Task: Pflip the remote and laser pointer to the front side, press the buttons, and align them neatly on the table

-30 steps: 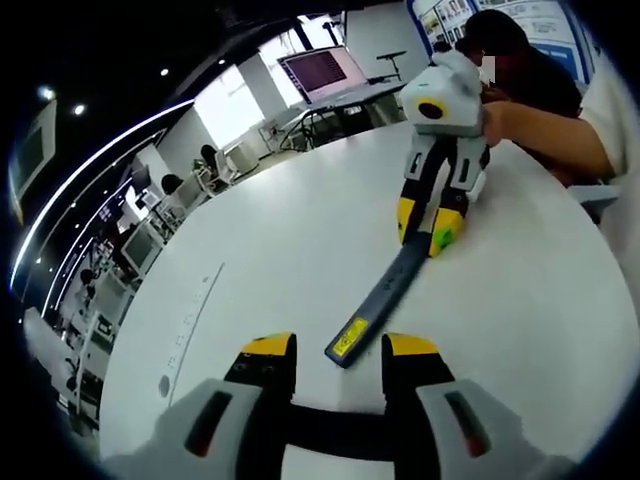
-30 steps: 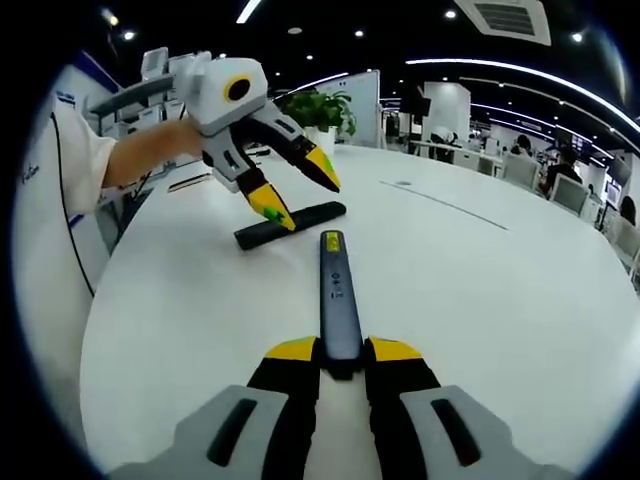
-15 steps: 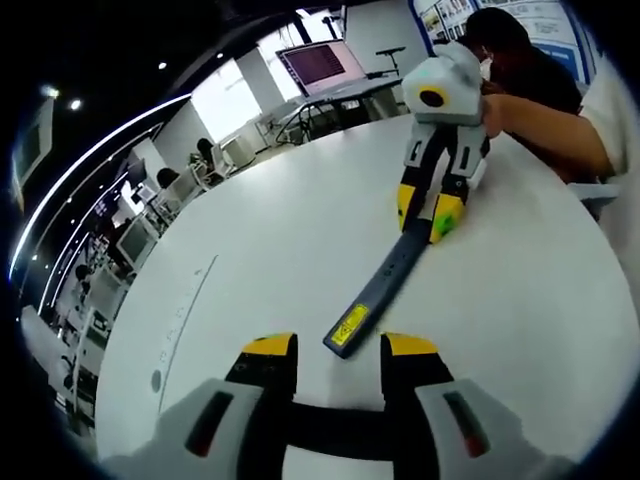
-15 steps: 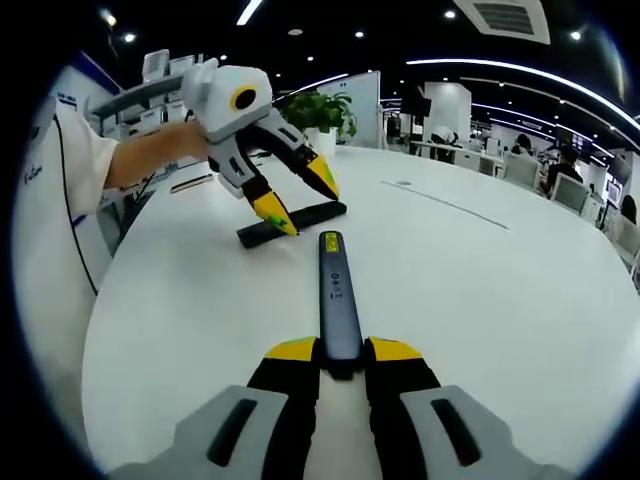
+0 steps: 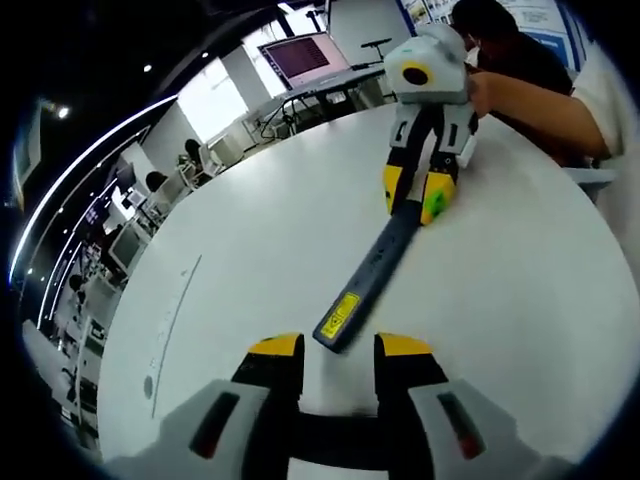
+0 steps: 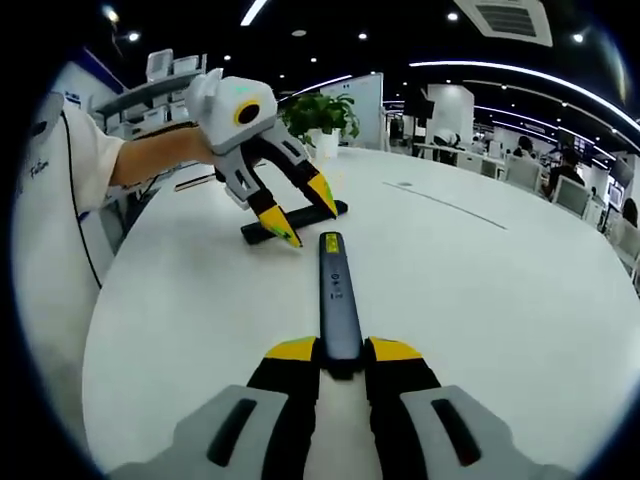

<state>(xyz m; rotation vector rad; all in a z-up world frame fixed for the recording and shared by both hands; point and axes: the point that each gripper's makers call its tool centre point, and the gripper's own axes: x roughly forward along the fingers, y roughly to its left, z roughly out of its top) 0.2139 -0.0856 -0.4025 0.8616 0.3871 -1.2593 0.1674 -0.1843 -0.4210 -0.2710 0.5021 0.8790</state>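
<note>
A slim grey laser pointer (image 6: 338, 295) with a yellow label lies lengthwise on the white table (image 6: 480, 290). My right gripper (image 6: 342, 352) is shut on its near end. In the left gripper view the pointer (image 5: 365, 285) runs from the right gripper (image 5: 415, 195) toward me, and its labelled end sits just ahead of my open left gripper (image 5: 338, 347). From the right gripper view the left gripper (image 6: 300, 210) hangs open by the pointer's far tip. Behind it lies a black remote (image 6: 310, 212), partly hidden by its jaws.
A person's bare arm and white sleeve (image 6: 70, 170) reach in along the table's left edge. A potted plant (image 6: 322, 108) stands at the far edge. A thin grey line (image 6: 440, 205) marks the tabletop. Office desks, chairs and a lit screen (image 5: 305, 55) lie beyond the table (image 5: 250, 230).
My left gripper has moved nearer the pointer's labelled end, staying open. The right gripper keeps its hold and the pointer has not shifted on the table.
</note>
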